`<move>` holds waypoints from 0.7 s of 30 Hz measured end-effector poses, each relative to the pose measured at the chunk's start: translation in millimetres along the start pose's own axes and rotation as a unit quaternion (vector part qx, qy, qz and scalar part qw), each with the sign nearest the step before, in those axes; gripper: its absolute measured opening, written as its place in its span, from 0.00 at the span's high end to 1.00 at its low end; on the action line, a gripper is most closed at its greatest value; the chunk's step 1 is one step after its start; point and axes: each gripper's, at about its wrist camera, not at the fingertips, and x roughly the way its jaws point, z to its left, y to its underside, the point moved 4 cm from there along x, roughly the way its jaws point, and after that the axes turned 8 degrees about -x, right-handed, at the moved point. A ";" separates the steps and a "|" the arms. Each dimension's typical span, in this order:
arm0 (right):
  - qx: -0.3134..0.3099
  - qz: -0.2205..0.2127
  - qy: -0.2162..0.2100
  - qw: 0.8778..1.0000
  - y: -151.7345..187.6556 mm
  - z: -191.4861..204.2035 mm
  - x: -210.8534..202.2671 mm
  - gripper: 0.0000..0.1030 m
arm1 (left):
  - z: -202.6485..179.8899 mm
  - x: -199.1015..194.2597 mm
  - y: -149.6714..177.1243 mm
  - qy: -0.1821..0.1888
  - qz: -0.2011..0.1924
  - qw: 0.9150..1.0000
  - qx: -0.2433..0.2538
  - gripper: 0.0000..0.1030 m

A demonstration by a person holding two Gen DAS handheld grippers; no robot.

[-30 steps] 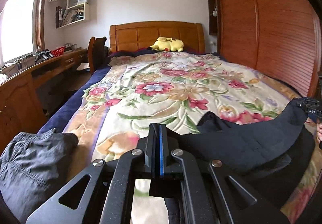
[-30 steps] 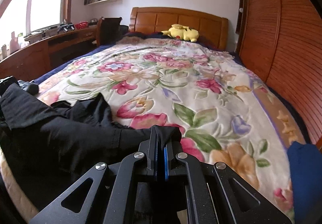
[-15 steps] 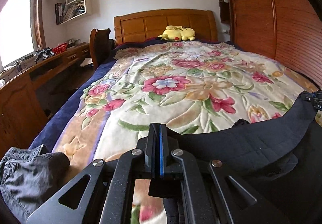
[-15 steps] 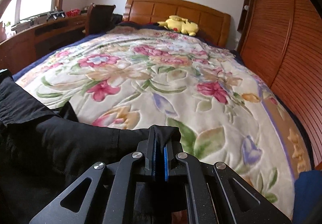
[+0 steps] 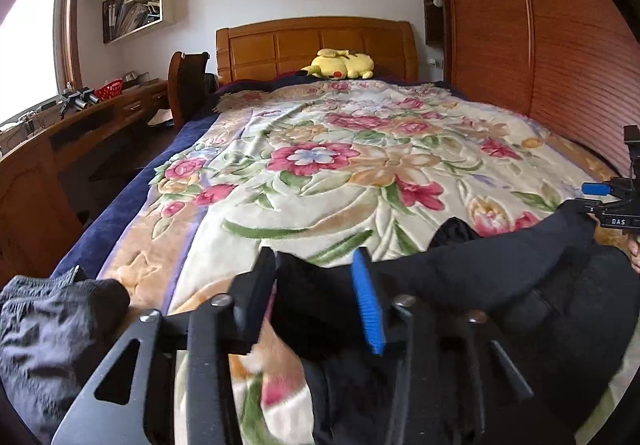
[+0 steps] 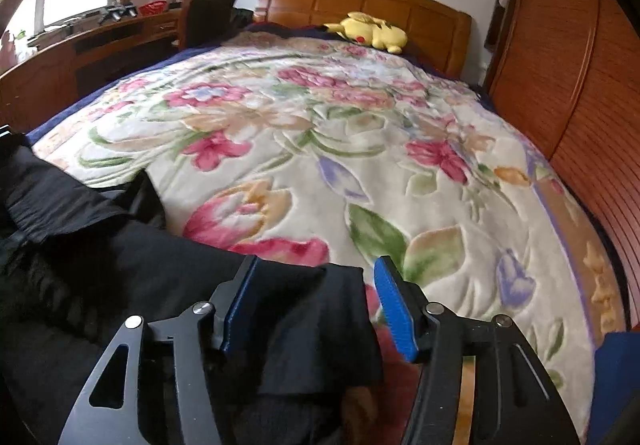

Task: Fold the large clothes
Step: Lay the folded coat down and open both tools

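Note:
A large black garment (image 5: 500, 285) (image 6: 120, 285) lies spread along the near end of the bed, on a floral blanket (image 5: 340, 173) (image 6: 320, 133). My left gripper (image 5: 316, 293) is opening; a black corner of the garment sits between its parted pads, which no longer press on it. My right gripper (image 6: 316, 301) is opening too, with the garment's other corner lying loose between its blue pads (image 6: 394, 309). In the left wrist view the right gripper (image 5: 616, 205) shows at the far right edge, beside the cloth.
A dark grey garment (image 5: 52, 329) lies bunched at the bed's near left corner. A yellow plush toy (image 5: 340, 65) rests by the wooden headboard (image 5: 316, 45). A desk (image 5: 80, 133) and chair stand left; a wooden wardrobe (image 5: 540, 45) runs along the right. Something blue (image 6: 616, 377) sits at the near right.
Both grippers were shut on the black garment's corners and have opened, letting the cloth drop onto the blanket. Both moved forward over the bed.

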 end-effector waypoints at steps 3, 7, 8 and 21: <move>-0.004 -0.011 -0.004 1.000 0.2 10.2 -17.2 0.38 | -3.4 -17.3 9.4 0.011 0.004 1.000 -0.008 0.28; -0.014 -0.024 -0.026 0.999 3.7 32.7 -41.1 0.37 | -13.5 -36.4 21.7 0.029 0.005 1.000 -0.011 0.22; -0.019 -0.026 -0.033 0.999 4.5 40.1 -46.7 0.37 | -17.6 -41.0 26.0 0.037 0.008 0.999 -0.009 0.22; -0.083 -0.034 -0.128 0.988 3.9 118.3 -71.1 0.37 | -55.4 -83.9 80.0 0.065 0.027 0.998 0.007 0.22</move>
